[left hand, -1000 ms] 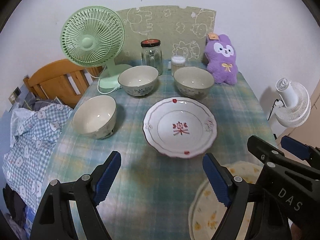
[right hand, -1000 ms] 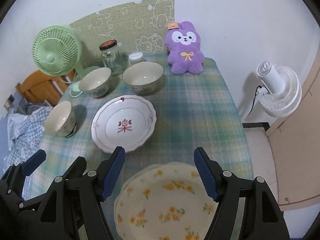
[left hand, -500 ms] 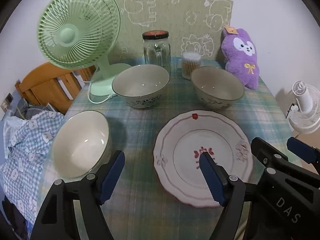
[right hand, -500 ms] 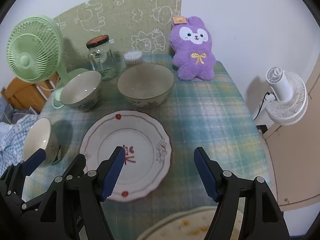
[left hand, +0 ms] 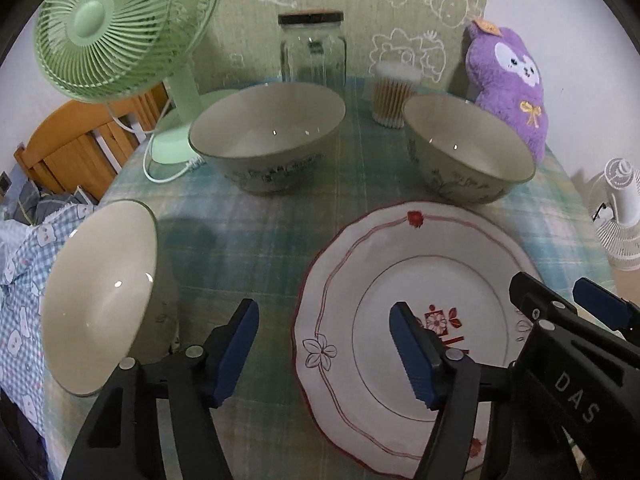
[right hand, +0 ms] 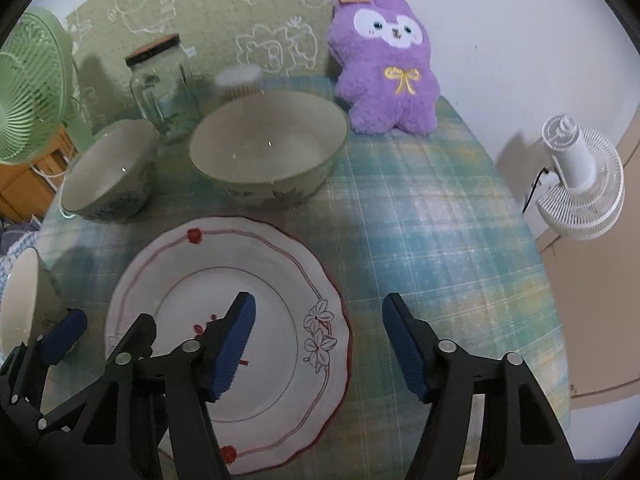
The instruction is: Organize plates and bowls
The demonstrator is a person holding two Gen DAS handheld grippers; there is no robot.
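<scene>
Two grippers are reaching down over a tabletop point(right hand: 420, 208) covered with a green checked cloth. The left gripper point(left hand: 324, 350) is straddling the left rim of a white plate point(left hand: 352, 280) that has a red edge and a red mark in the middle. One of its blue pads is hanging over the cloth and the other over the plate. The right gripper point(right hand: 318, 344) is doing the same on the plate's right rim, with one pad over the plate point(right hand: 192, 280) and one over the cloth. Both grippers are closing, about halfway shut, and their pads are not pressing on the rim yet. Nothing is being held.

Three bowls are sitting around the plate. One bowl point(left hand: 96, 300) is close on the left side, just beside the left gripper. A second bowl point(left hand: 268, 140) and a third bowl point(left hand: 468, 148) are standing farther back. Behind them are a glass jar point(left hand: 312, 52), a small cup of cotton swabs point(left hand: 394, 96), a green fan point(left hand: 116, 28) and a purple plush bunny point(right hand: 384, 68).

It looks like the step in hand is grabbing the plate from both sides. Next, the grippers probably need to go a bit lower so the rim is sitting between the pads, then squeeze shut and lift evenly. If one side is pinching first, the plate could be tipping or sliding.
</scene>
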